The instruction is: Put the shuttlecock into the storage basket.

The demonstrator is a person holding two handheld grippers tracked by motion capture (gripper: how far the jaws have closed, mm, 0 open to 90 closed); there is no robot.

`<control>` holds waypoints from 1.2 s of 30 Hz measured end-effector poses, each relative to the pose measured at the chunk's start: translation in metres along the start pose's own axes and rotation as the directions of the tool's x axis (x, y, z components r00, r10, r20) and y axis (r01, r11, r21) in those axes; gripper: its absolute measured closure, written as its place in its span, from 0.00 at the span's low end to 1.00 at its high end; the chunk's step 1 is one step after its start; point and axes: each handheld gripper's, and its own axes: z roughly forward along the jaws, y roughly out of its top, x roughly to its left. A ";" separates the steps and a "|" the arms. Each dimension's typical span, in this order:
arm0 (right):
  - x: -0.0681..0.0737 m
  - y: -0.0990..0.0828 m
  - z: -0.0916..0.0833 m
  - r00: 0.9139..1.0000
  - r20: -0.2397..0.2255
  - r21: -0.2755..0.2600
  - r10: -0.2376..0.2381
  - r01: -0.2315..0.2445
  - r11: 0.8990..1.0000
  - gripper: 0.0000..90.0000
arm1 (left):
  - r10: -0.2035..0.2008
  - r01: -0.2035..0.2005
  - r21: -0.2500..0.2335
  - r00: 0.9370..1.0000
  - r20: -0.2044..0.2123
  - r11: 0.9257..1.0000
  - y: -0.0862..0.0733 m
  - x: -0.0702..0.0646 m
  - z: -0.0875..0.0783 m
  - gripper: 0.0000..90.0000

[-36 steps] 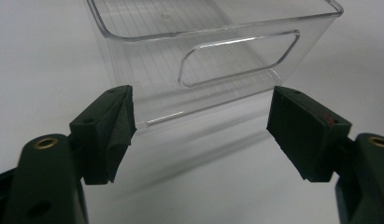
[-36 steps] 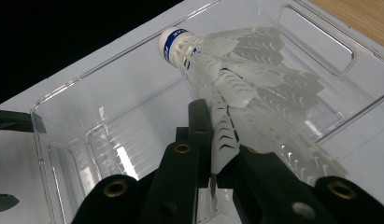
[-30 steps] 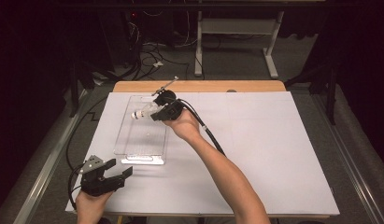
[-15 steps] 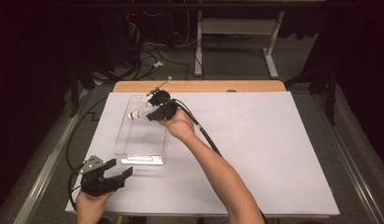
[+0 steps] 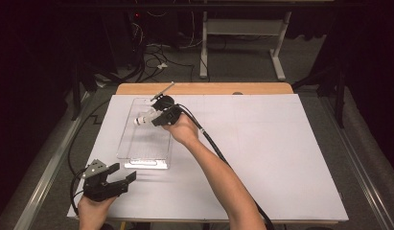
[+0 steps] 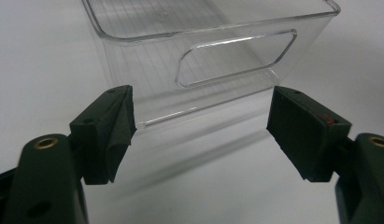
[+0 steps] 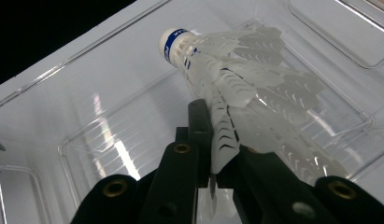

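White feathers are sticking out between the jaws of the right gripper (image 7: 213, 154). It is pinching a shuttlecock (image 7: 236, 79) by the edge of its feather skirt, and the jaws are pressing tight together on the feathers. The round cork nose with the blue band is pointing away from the gripper. In the high view the shuttlecock (image 5: 143, 118) is hanging over the far end of the clear plastic box (image 5: 137, 153), inside its rim, and it looks like it is not touching the bottom.

The left gripper (image 5: 119, 181) is waiting near the closer end of the box, on the white table (image 5: 281, 158). Its jaws are spreading wide and holding nothing. In its own view the box wall (image 6: 143, 65) with the handle hole is standing just ahead.

The shuttlecock is probably very light. Its feathers are thin and bendy, so they could crack or fold if squeezed too hard. The cork nose is the firm part and a safer spot to grab. Held by the feathers, a soft grip is best.
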 end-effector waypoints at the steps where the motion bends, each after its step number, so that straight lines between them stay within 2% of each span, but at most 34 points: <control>1: 0.000 0.000 0.001 1.000 0.001 0.001 0.000 0.000 1.000 0.99 | 0.000 0.000 0.001 1.000 0.000 1.000 0.000 0.000 0.000 0.27; 16: 0.000 0.000 0.010 1.000 0.007 0.017 0.005 -0.005 1.000 0.99 | -0.002 0.002 0.002 1.000 -0.001 1.000 0.000 0.000 0.000 0.27; 28: 0.002 0.001 0.015 1.000 0.013 0.028 -0.016 0.016 0.999 0.98 | 0.000 0.000 0.001 1.000 -0.001 1.000 0.000 0.000 0.000 0.27; 36: 0.002 0.001 0.016 1.000 0.017 0.039 -0.005 0.005 0.999 0.98 | 0.001 -0.001 0.002 1.000 0.000 1.000 0.000 0.000 0.000 0.27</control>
